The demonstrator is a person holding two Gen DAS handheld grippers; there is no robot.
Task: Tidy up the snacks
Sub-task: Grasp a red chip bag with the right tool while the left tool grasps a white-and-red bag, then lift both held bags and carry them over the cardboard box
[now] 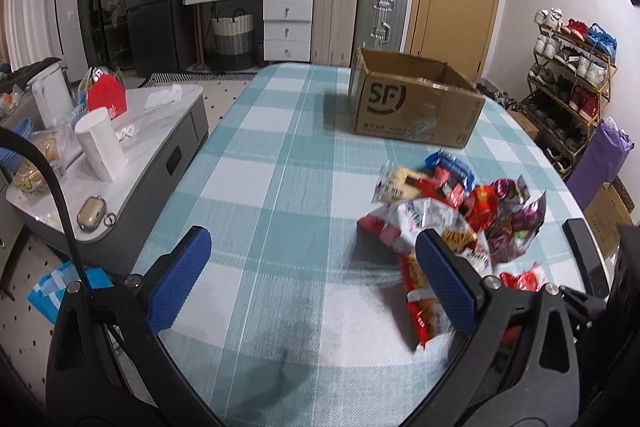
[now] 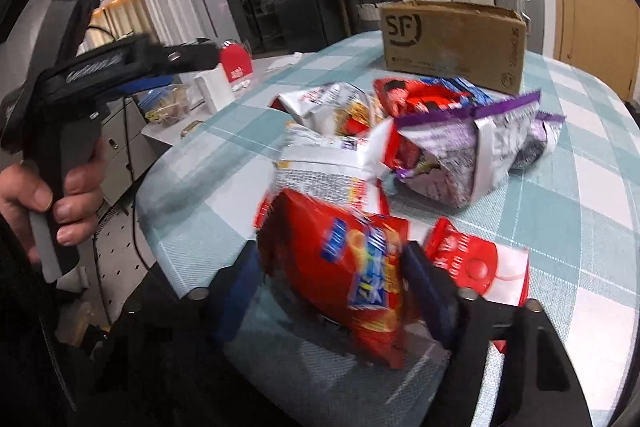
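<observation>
You are looking at suitcases (image 1: 360, 23) standing beside white drawers (image 1: 287, 27) at the top of the frame, a shoe rack (image 1: 568, 87) filling the right edge, and a white kettle (image 1: 50, 95) sitting on the side table (image 1: 160, 147) at left.

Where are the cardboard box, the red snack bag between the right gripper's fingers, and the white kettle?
cardboard box (image 1: 412, 115), left wrist view, printed front wall.
red snack bag (image 2: 340, 267), right wrist view, bag front.
white kettle (image 1: 50, 91), left wrist view, body.
</observation>
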